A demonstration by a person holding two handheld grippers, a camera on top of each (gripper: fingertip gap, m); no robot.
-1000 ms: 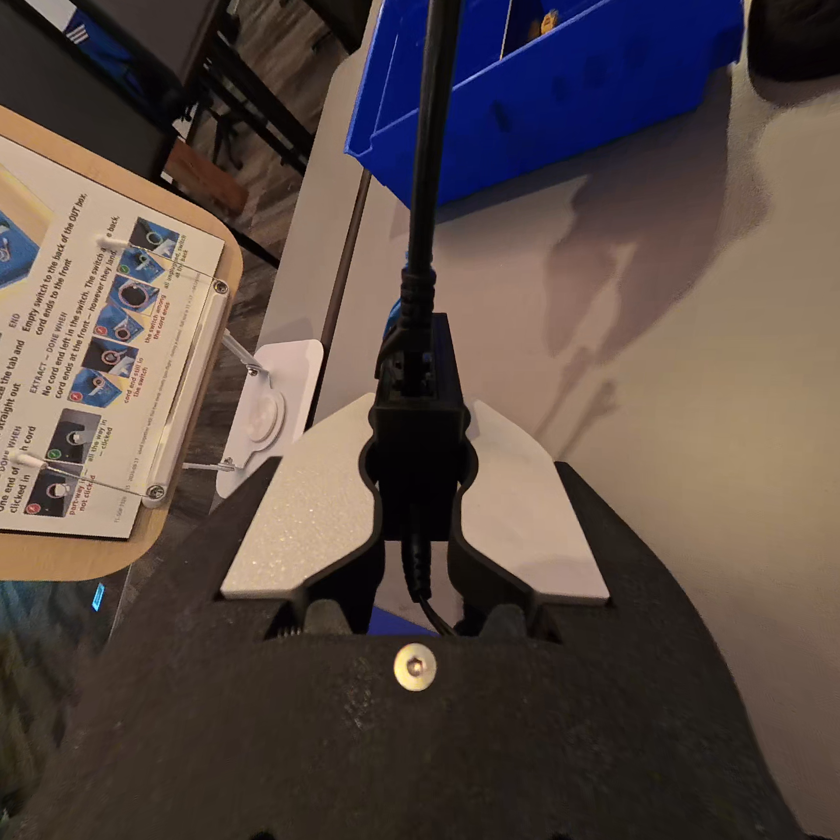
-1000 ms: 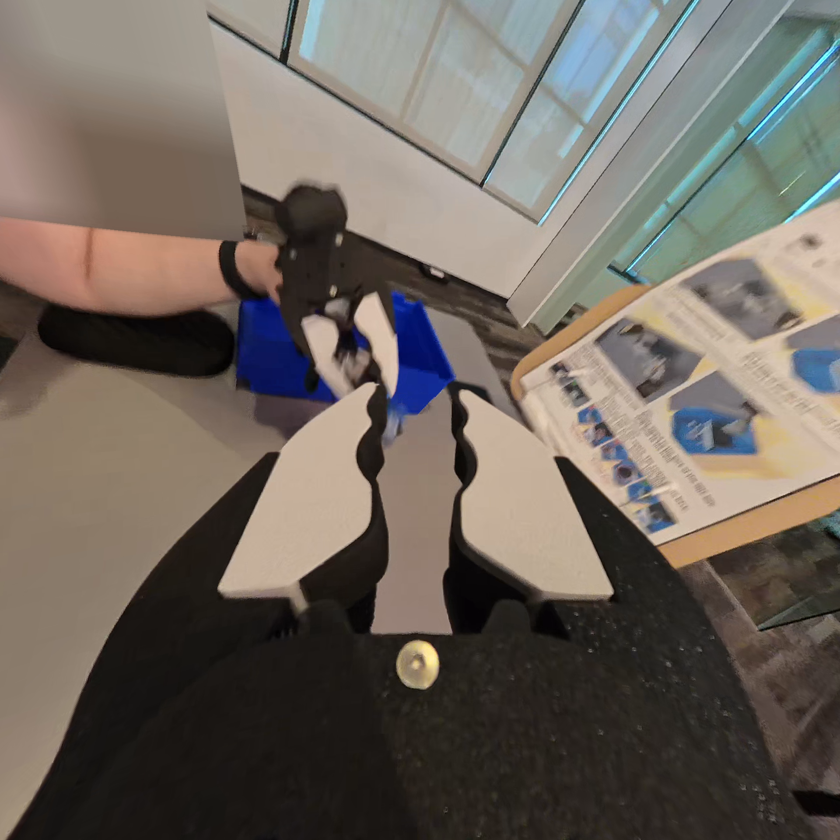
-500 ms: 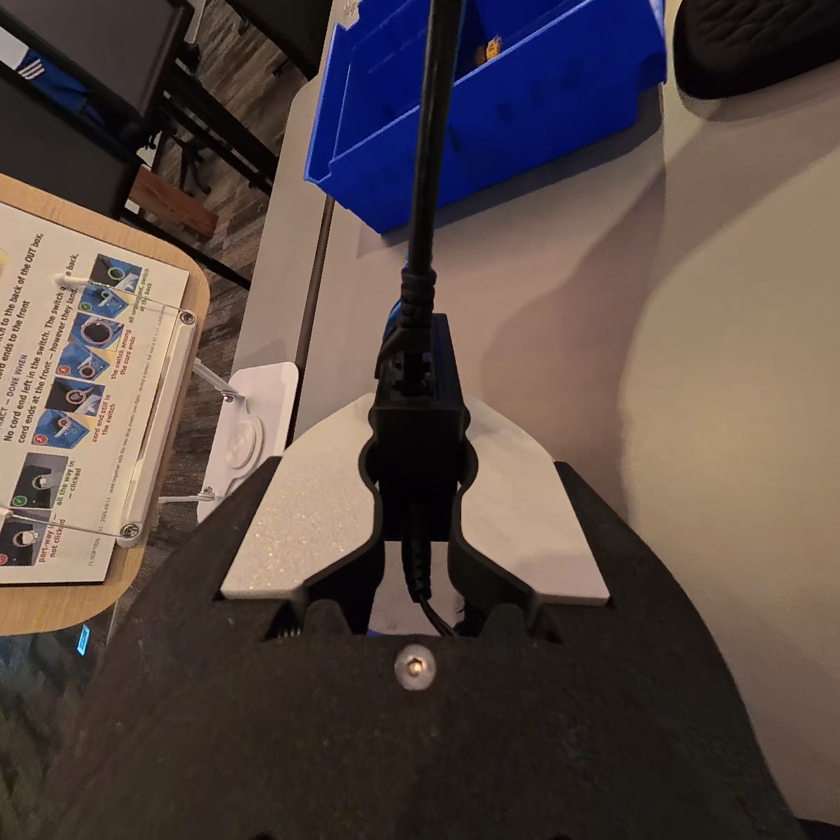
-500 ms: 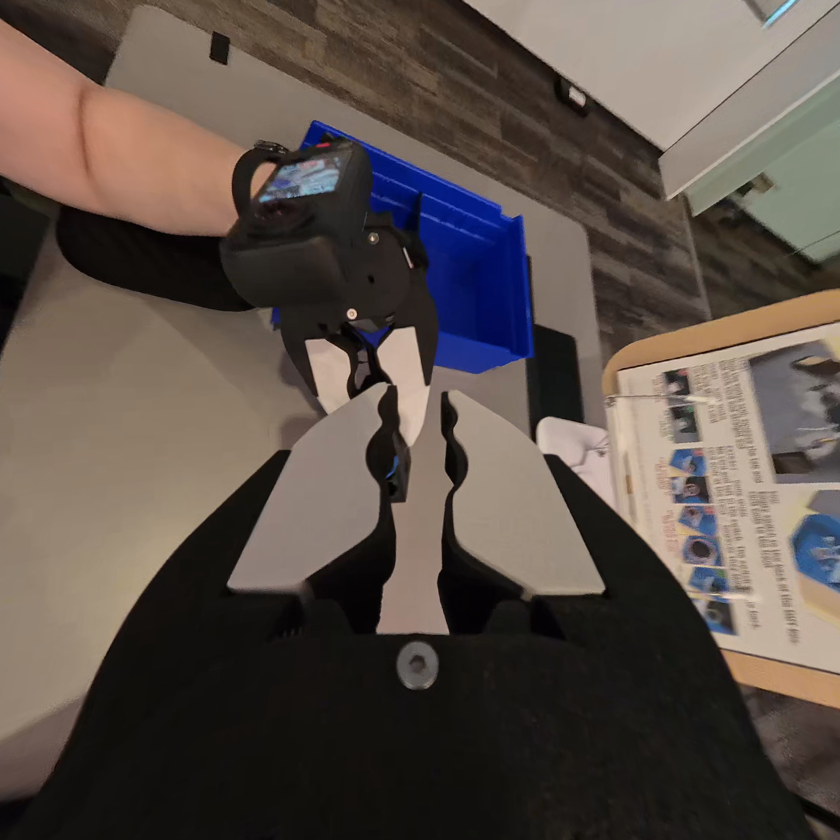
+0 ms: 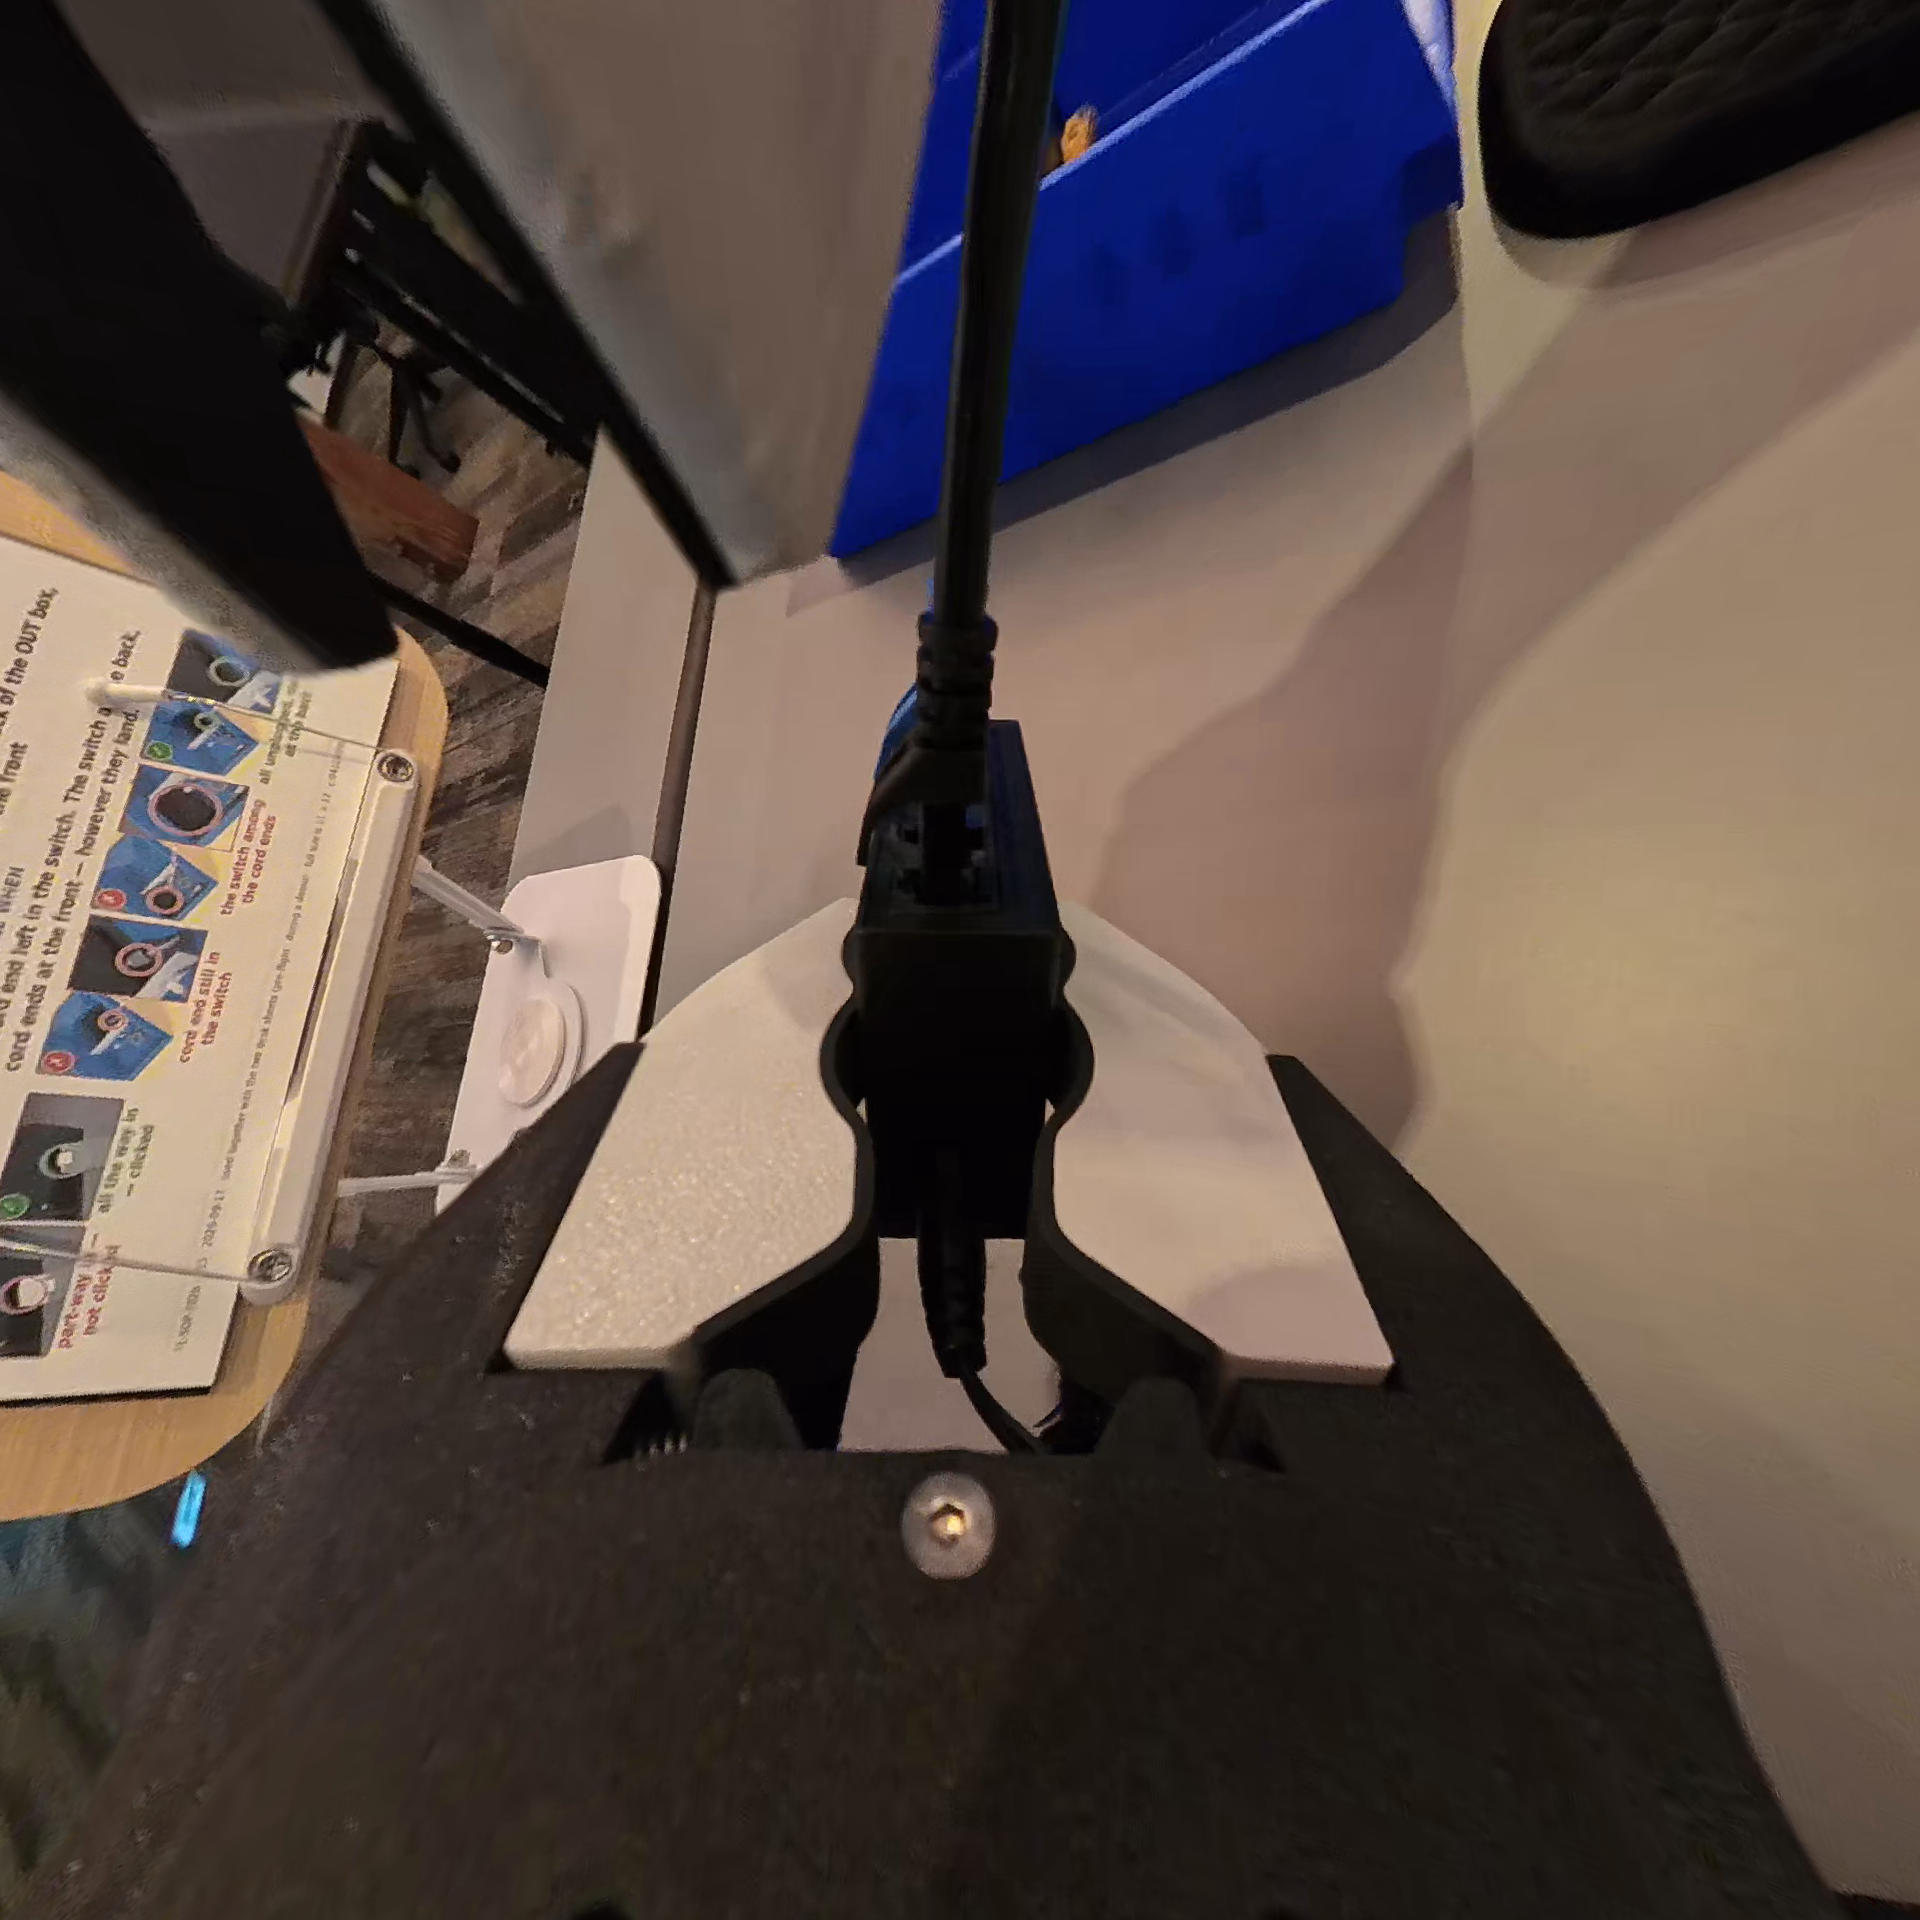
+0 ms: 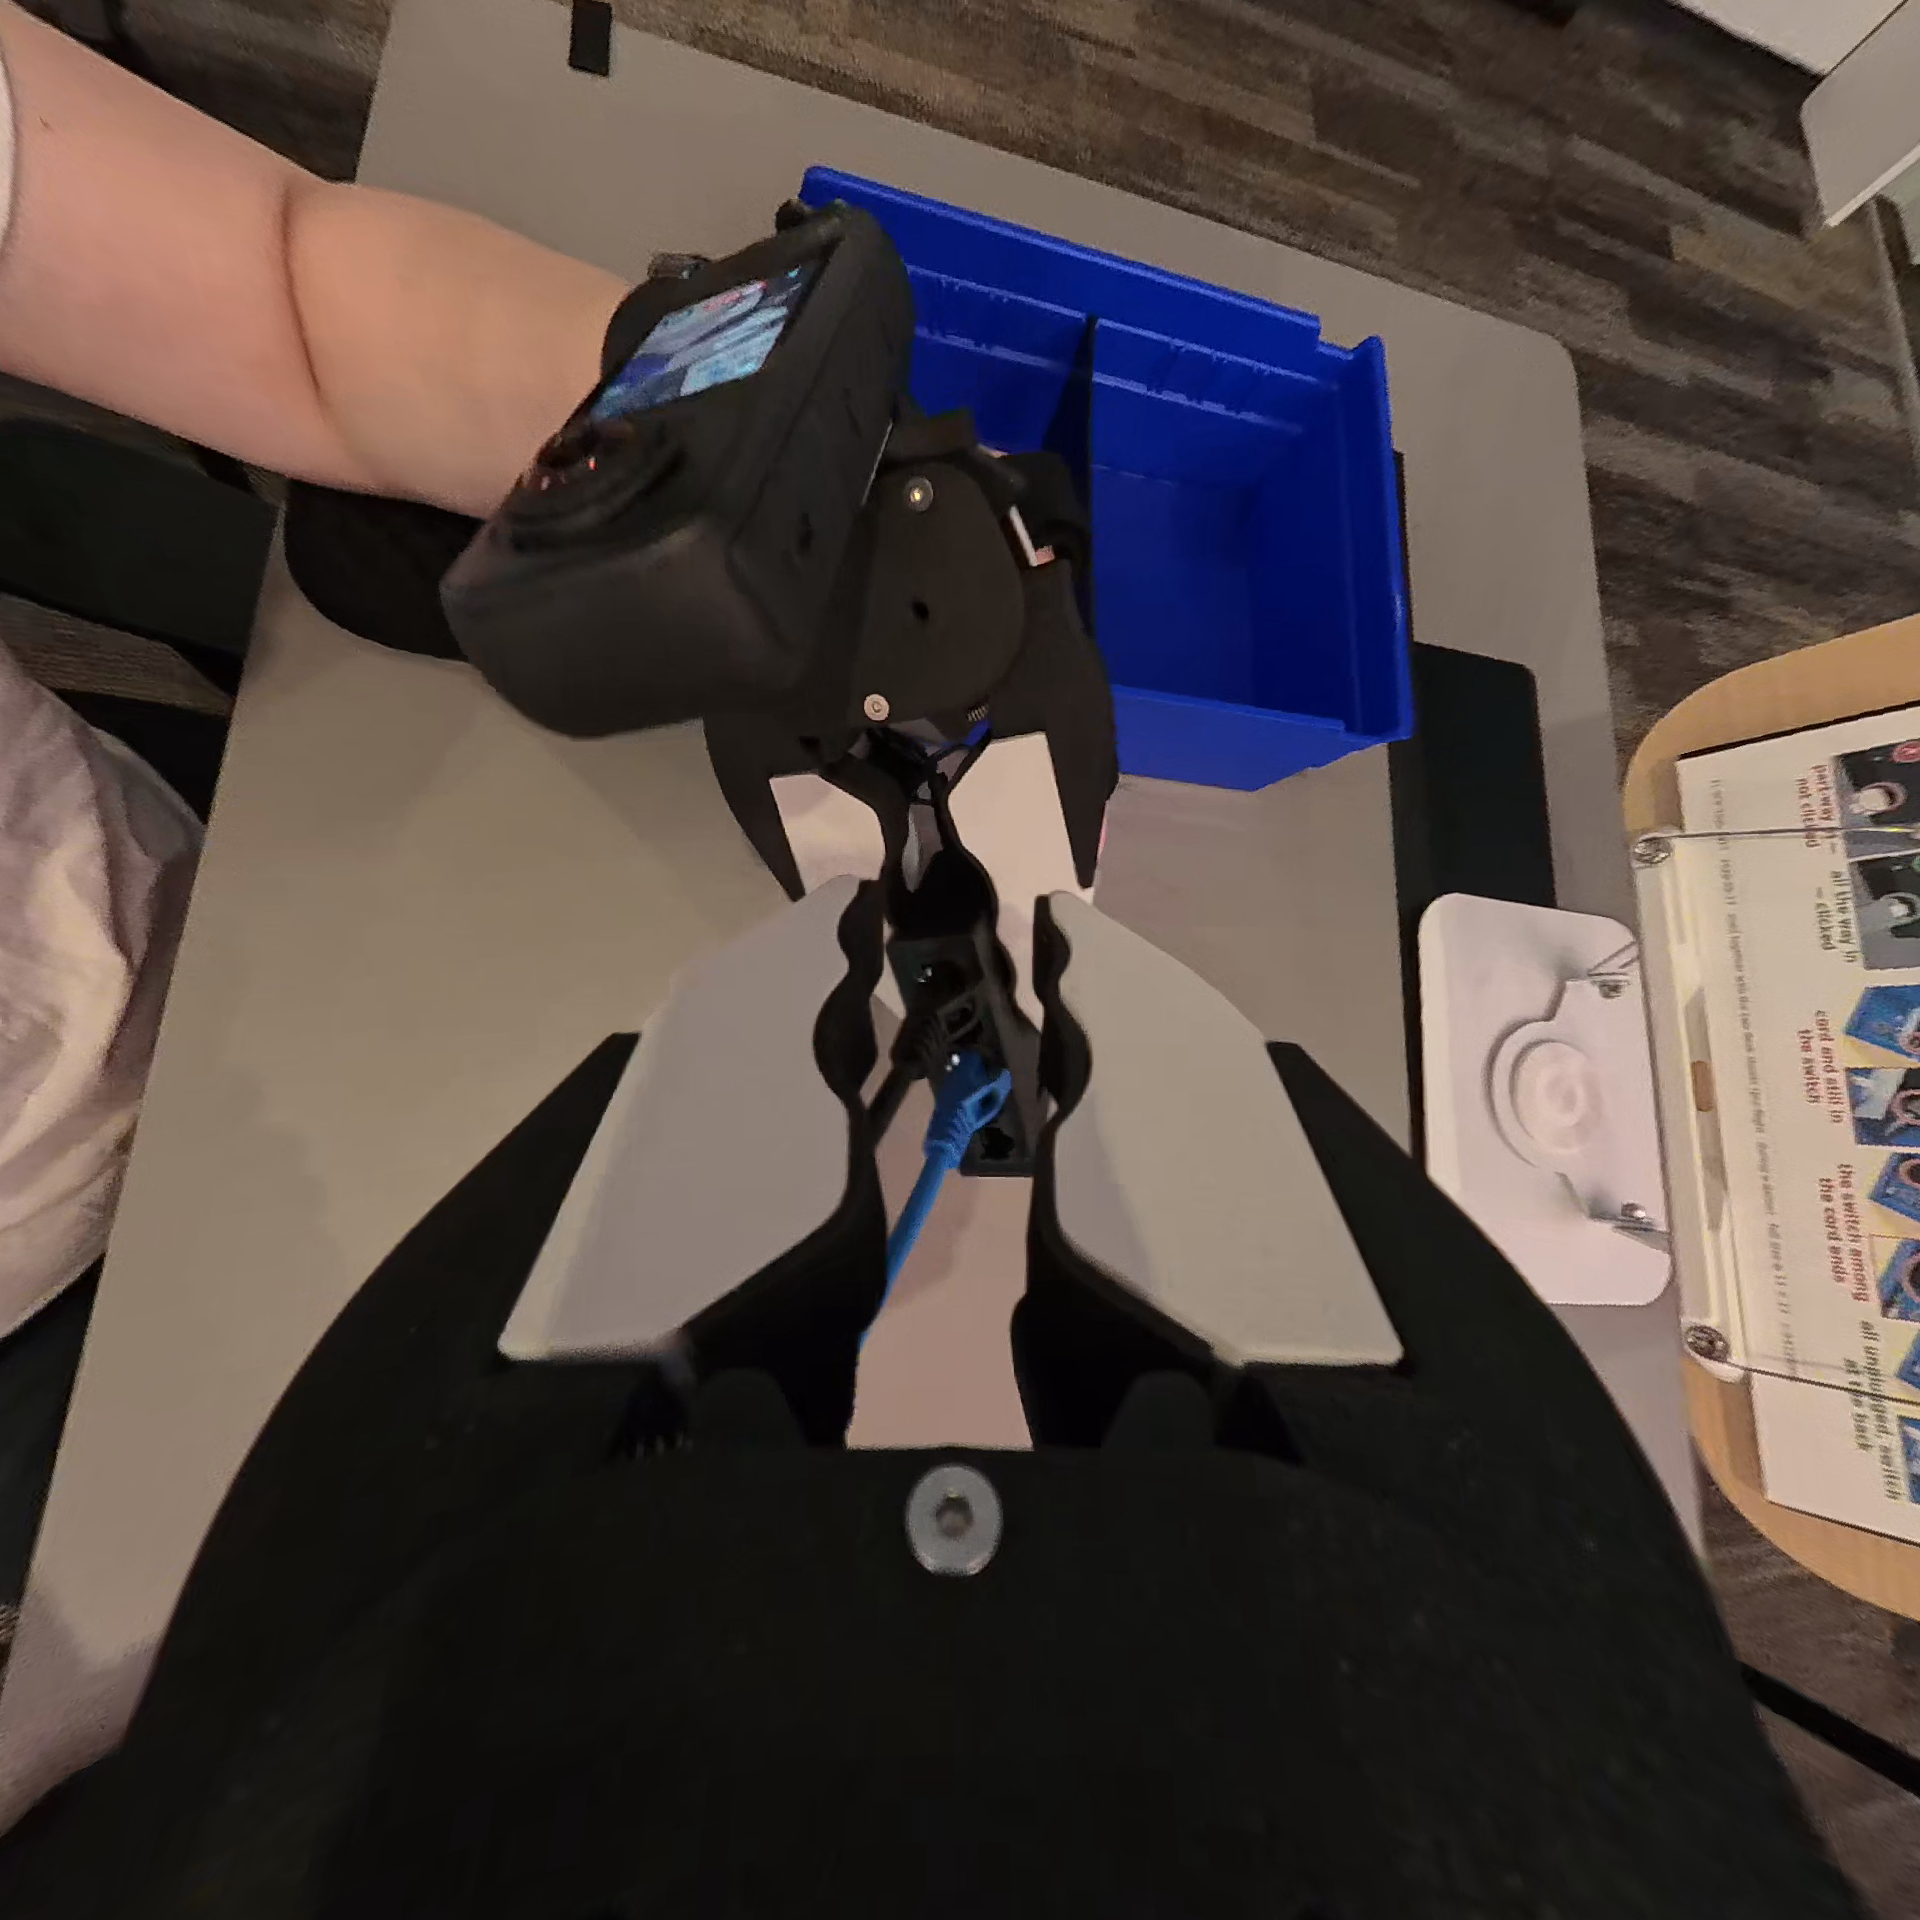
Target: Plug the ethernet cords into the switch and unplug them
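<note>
Black switch (image 5: 956, 1049) sits clamped between left fingers (image 5: 727, 1122), right fingers (image 6: 727, 1101) flanking it.

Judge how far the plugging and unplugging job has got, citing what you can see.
Done: a black cord and a blue cord sit plugged into the switch. In hand: the left gripper clamps the switch above the table, while the open right gripper straddles it, gripping nothing. Left: at least unplugging both cords.

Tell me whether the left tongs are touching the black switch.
Touching. In the left wrist view the left tongs have both pads pressed against the sides of the switch, with no gap showing on either side.
</note>
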